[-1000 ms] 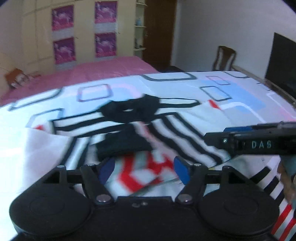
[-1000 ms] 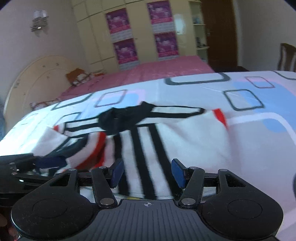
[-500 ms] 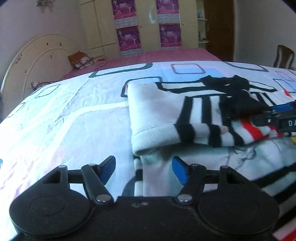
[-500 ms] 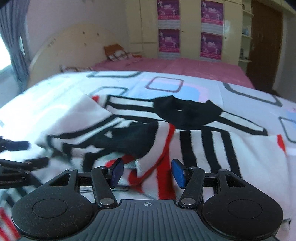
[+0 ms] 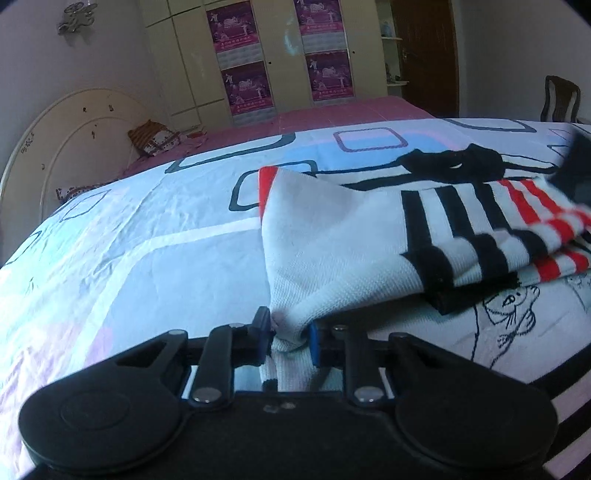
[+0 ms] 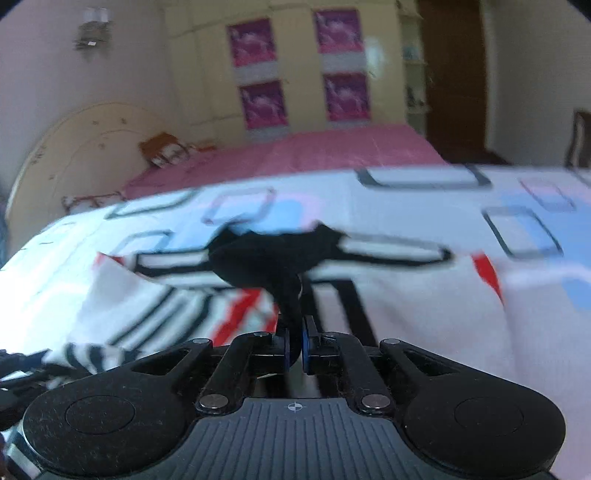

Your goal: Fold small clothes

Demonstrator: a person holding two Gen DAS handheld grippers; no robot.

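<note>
Striped shirt (image 5: 369, 236), one garment, lay partly folded on the patterned bed sheet (image 5: 129, 258). Left hand-held gripper (image 5: 286, 341) was closing with the shirt's white corner bunched between its blue pads. Right hand-held gripper (image 6: 294, 347) had its jaws nearly together, pinching the black collar (image 6: 266, 258). Only the left view showed a cat drawing (image 5: 511, 306) on the shirt, and four posters (image 5: 240, 26) on the wardrobe beyond it.

Home bedrm: bed (image 5: 110, 236), headboard (image 5: 74, 133), wardrobe (image 5: 280, 55).
</note>
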